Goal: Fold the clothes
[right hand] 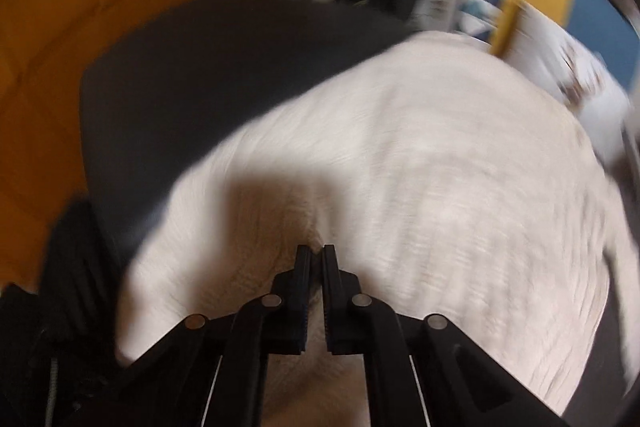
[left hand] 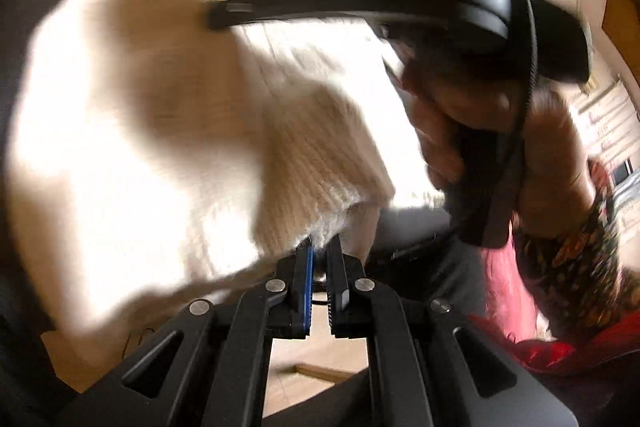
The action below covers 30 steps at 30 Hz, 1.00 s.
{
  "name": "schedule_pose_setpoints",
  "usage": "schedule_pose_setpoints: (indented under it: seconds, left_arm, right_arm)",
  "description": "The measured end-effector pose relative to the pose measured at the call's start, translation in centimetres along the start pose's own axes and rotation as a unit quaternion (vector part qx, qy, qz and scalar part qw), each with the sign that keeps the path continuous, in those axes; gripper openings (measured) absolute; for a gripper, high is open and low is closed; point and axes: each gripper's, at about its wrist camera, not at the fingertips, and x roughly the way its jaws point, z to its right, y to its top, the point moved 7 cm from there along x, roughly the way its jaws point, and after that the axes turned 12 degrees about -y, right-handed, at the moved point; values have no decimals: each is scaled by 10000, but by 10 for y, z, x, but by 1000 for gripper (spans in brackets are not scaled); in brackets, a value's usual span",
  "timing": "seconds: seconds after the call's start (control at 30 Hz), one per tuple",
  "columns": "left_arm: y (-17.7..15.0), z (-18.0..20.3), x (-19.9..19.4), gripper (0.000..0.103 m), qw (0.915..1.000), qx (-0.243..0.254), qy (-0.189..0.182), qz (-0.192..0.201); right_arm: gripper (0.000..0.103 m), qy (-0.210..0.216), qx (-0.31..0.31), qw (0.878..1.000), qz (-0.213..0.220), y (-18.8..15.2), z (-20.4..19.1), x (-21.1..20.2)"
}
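No text, label, brand, number or sign can be read in either view; both are motion-blurred, and the printed sheets at the upper right of the right wrist view are too smeared to make out.

The left gripper [left hand: 319,247] had its jaws nearly together, pinching a fold of white knit at the tips. The right gripper [right hand: 317,253] did likewise, jaws almost closed on the cloth. In the left wrist view a hand [left hand: 492,143] gripped the right gripper's black handle, a patterned sleeve [left hand: 576,255] at its wrist.
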Motion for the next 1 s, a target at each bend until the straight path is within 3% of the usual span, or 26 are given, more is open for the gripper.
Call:
schedule_pose_setpoints:
  seconds: [0.2, 0.33, 0.4, 0.5, 0.57, 0.6, 0.63, 0.67, 0.83, 1.0]
  left_arm:
    - [25, -16, -37, 5, 9966, -448, 5, 699]
    - [39, -20, -66, 5, 9921, -593, 61, 1101]
    - [46, -17, -95, 5, 9896, -597, 93, 1303]
    - [57, -15, -103, 5, 9874, -490, 180, 1495]
    - [68, -11, -98, 5, 9874, -356, 335, 1505]
    - [71, -9, -93, 5, 9877, -341, 353, 1488]
    - [74, -6, -89, 5, 9880, -339, 355, 1466]
    - [71, -4, -92, 5, 9880, -331, 378, 1461]
    - [65, -13, -105, 5, 9836, -438, 503, 1676]
    - [72, -41, -142, 4, 9686, -812, 679, 2252]
  right_arm:
    - [4, 99, 1346, 9904, 291, 4, 85, -27]
    - [0, -299, 1699, 9847, 250, -5, 128, -29]
    - [0, -276, 1853, 9822, 167, -16, 140, -29]
    - [3, -97, 1913, 9815, 10, -33, 144, -25]
    - [4, 100, 1789, 9838, 99, -37, 129, -22]
    - [10, 198, 1701, 9851, 180, -37, 118, -20]
    - [21, 141, 1616, 9866, 162, -40, 115, -18]
    - [24, 19, 1533, 9881, 101, -44, 116, -15]
    - [23, -590, 1112, 9919, -199, -63, 121, -1]
    - [23, -1178, 795, 9887, -477, -81, 133, 9]
